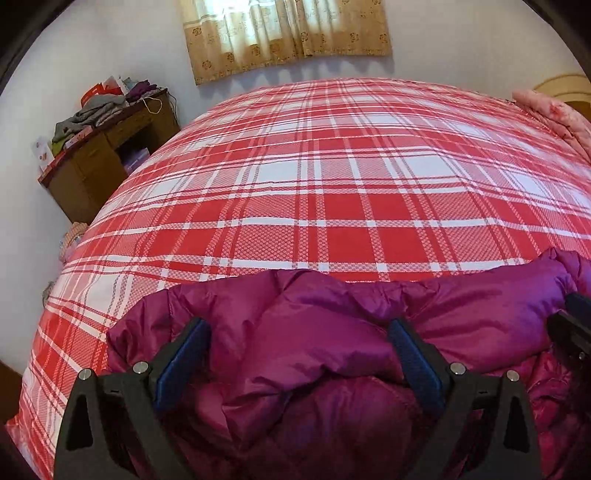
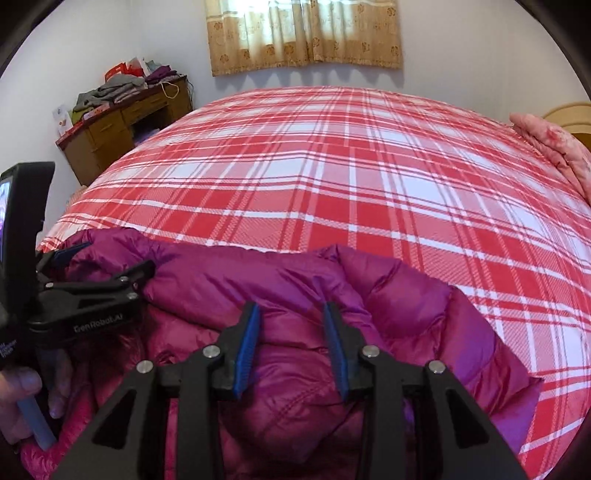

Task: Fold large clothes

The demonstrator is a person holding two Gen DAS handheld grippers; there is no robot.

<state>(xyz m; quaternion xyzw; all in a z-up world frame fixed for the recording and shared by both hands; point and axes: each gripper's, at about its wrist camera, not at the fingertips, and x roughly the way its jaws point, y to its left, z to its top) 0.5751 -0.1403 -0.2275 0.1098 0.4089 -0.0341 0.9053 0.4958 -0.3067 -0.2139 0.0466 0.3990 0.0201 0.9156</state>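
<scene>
A magenta puffer jacket (image 1: 314, 343) lies bunched on the near edge of the bed, and in the right wrist view the jacket (image 2: 295, 280) fills the lower middle. My left gripper (image 1: 297, 332) hovers over its left part with the jaws spread wide; puffy fabric bulges between the fingers, but the pads stand clear of it. My right gripper (image 2: 291, 314) is over the jacket's middle, its jaws partly apart with a fold between them and no pad pressing. The left gripper (image 2: 110, 260) also shows side-on at the left, with a hand (image 2: 22, 387) on its handle.
A red and white plaid bed cover (image 1: 332, 177) stretches ahead to the wall. A wooden desk (image 1: 96, 162) piled with clothes stands at the far left. A pink quilt (image 2: 554, 147) lies at the far right by the headboard. A patterned curtain (image 1: 288, 33) hangs on the back wall.
</scene>
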